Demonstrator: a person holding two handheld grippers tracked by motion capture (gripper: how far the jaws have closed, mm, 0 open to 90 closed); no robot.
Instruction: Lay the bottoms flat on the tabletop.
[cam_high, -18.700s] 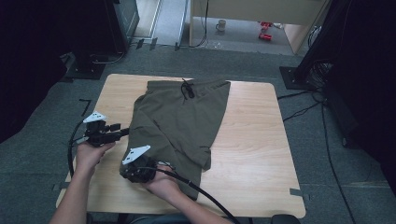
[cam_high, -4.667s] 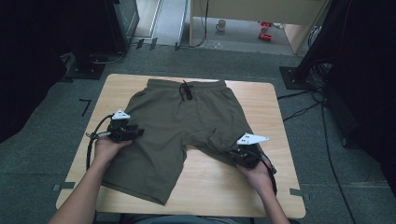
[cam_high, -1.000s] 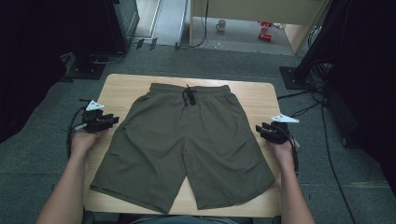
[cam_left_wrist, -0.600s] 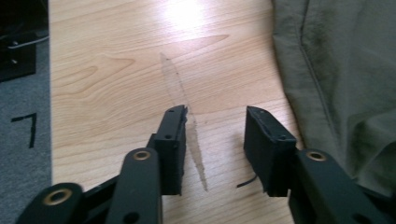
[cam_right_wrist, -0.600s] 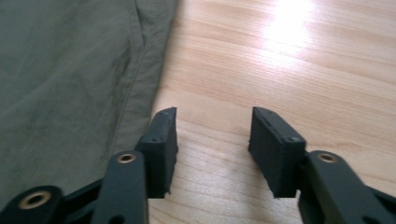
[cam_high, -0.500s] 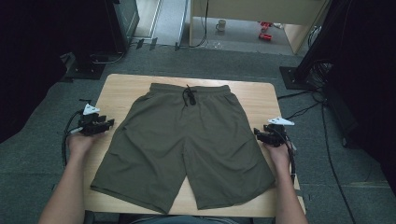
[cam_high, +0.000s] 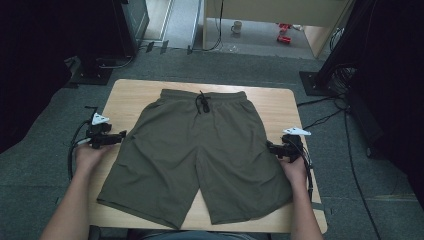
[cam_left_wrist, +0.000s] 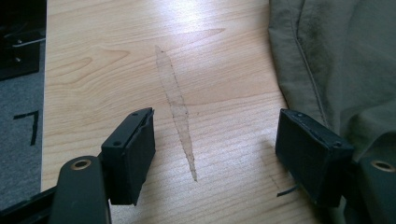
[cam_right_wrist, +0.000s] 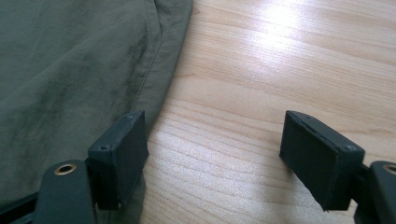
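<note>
across the middle of the wooden table (cam_high: 280, 102) the olive shorts (cam_high: 200, 155) lie spread flat, waistband and drawstring at the far edge, both legs toward the person, likely laid out smooth for folding. just off each side seam sit the grippers: the left gripper (cam_left_wrist: 215, 154) over bare wood beside the cloth, the right gripper (cam_right_wrist: 215, 154) at the opposite hem. both have just been opening; their jaws stand wide apart with nothing pinched between them.

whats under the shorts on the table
The olive shorts lie spread flat on the wooden table, whose bare top shows around them. Whatever might lie beneath the cloth is covered; no bulge shows.
</note>
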